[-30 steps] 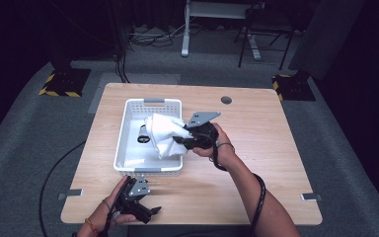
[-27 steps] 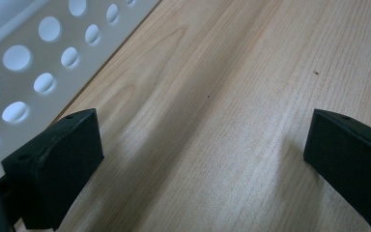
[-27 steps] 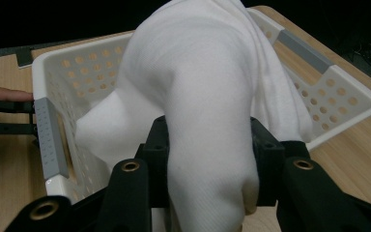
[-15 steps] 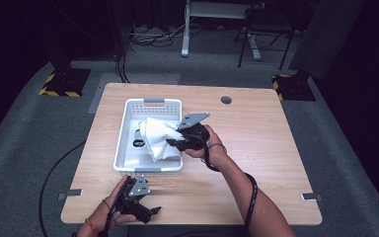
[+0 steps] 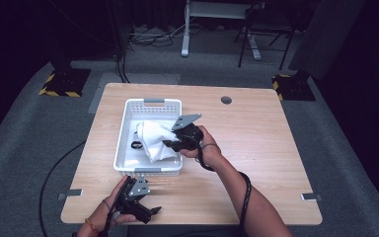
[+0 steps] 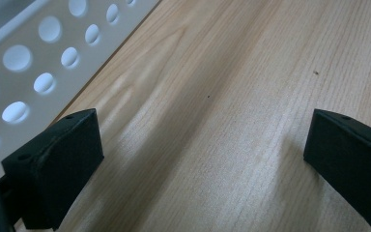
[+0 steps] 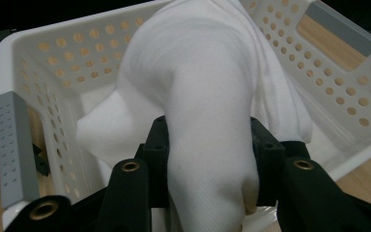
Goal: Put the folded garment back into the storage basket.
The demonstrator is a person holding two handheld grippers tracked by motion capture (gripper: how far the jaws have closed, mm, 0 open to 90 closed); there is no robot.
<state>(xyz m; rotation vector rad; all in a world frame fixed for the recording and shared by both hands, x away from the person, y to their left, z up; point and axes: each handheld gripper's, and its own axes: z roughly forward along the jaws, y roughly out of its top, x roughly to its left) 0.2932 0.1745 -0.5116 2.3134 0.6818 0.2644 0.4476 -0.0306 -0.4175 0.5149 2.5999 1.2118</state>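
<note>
While my right tool (image 5: 170, 143) pinches the soft, light white cloth (image 5: 154, 139) at a bunched fold over the basket (image 5: 122, 126), my left tool (image 6: 200, 159) rests open.

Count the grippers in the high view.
2: the right gripper, shut on the white cloth over the basket; the left gripper, open, at the table's near edge.
</note>
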